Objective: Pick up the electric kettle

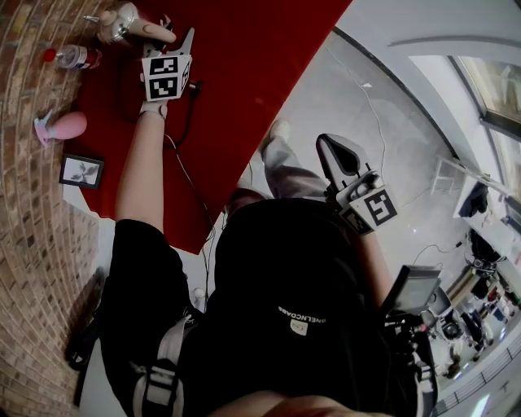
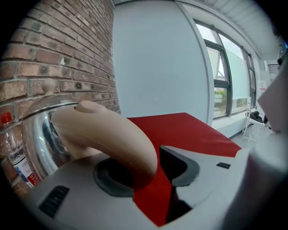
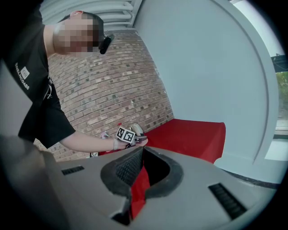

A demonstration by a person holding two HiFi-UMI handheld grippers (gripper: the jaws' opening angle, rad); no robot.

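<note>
The electric kettle, shiny steel with a beige handle, stands on the red-covered table by the brick wall. My left gripper reaches to it with an outstretched arm. In the left gripper view the beige handle fills the space between the two grey jaws, and my left gripper is shut on it. The kettle's steel body bulges just behind. My right gripper hangs over the floor, well away from the table, shut and holding nothing.
A water bottle with a red cap lies left of the kettle. Nearer along the wall sit a pink object and a small picture frame. A black cable trails across the cloth. Equipment crowds the lower right.
</note>
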